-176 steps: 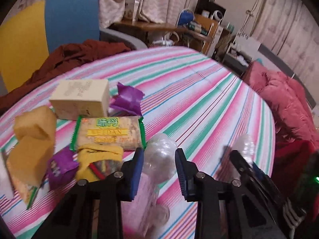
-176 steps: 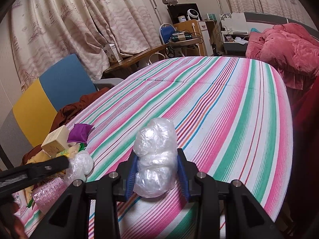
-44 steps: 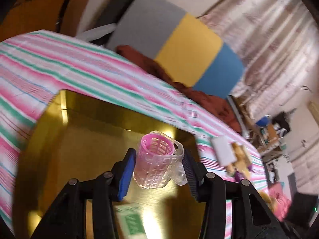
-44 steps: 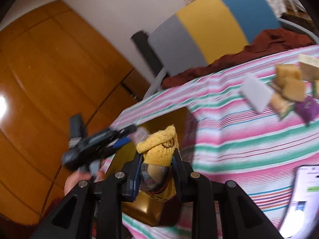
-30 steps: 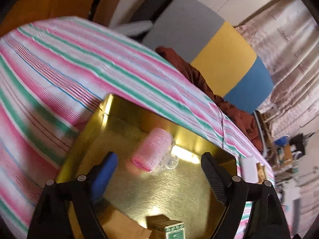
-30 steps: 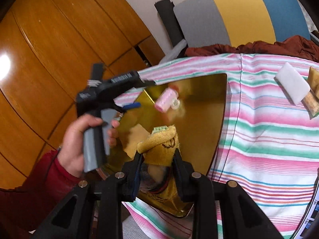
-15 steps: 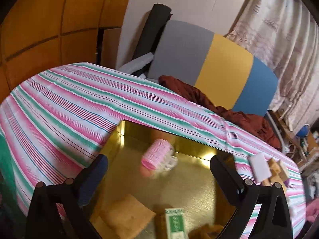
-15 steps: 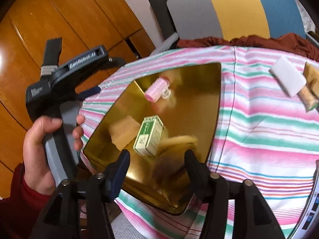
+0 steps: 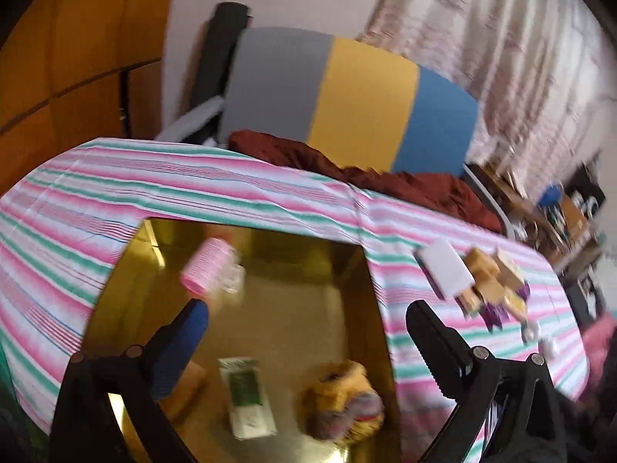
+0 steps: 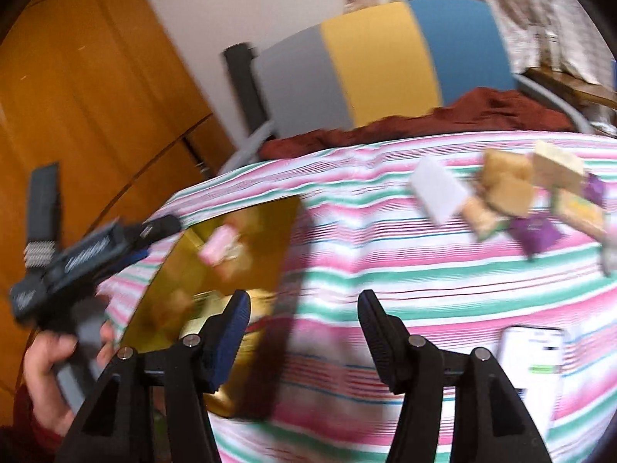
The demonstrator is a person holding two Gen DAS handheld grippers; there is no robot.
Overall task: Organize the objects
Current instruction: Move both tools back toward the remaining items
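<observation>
Left gripper (image 9: 306, 314) and right gripper (image 10: 304, 305): both released, holding nothing. Gold tray (image 9: 308, 270) contains roller (image 9: 206, 272), box (image 9: 246, 397), sock (image 9: 343, 397).

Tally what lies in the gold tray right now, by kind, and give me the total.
In the gold tray, as the left wrist view shows it:
Pink hair roller: 1
Green-and-white box: 1
Yellow sock bundle: 1
Tan flat piece, partly hidden behind the left tongs: 1
Total: 4

surface: striped tablecloth (image 9: 270, 196) | on it: gold tray (image 9: 308, 308); snack pile (image 10: 540, 193); phone (image 10: 532, 351)
</observation>
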